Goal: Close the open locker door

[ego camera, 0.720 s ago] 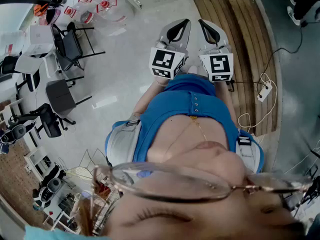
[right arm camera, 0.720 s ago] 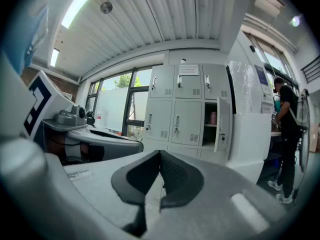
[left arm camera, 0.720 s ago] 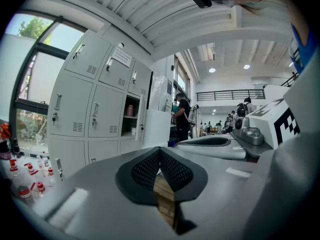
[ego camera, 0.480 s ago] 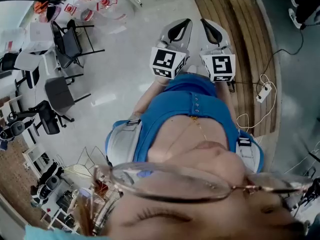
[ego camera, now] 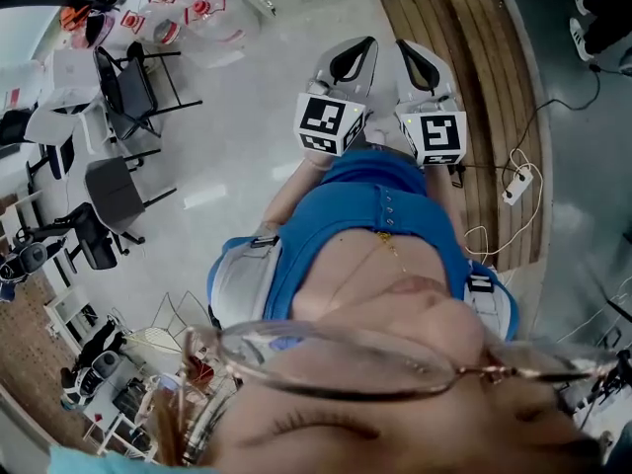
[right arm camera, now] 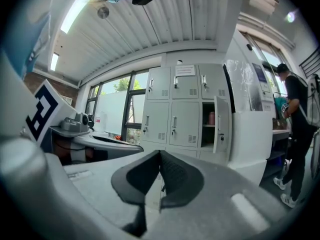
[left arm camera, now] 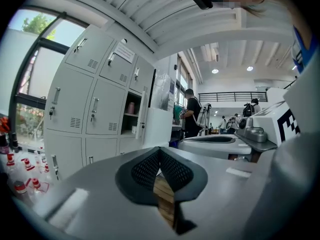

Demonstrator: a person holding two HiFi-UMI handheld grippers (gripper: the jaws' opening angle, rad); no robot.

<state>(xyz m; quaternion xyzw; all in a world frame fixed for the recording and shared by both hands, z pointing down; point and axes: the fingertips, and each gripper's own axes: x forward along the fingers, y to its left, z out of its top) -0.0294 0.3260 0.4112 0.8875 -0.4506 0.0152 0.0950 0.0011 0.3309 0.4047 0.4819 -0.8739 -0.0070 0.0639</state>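
Locker door (right arm camera: 220,124) open, small and distant

A pale, glossy floor (ego camera: 247,117) spreads across the room. Black metal-framed chairs (ego camera: 123,87) stand at the far left, and a dark grey chair (ego camera: 114,191) is nearer. Small red-and-white items (ego camera: 202,10), too small to identify, cluster at the far end. A brown slatted wooden platform (ego camera: 484,77) runs along the right, with a white power strip (ego camera: 516,188) at its right edge. A person in black clothes (right arm camera: 300,129) stands at the right, beside a tall white machine (right arm camera: 245,134).
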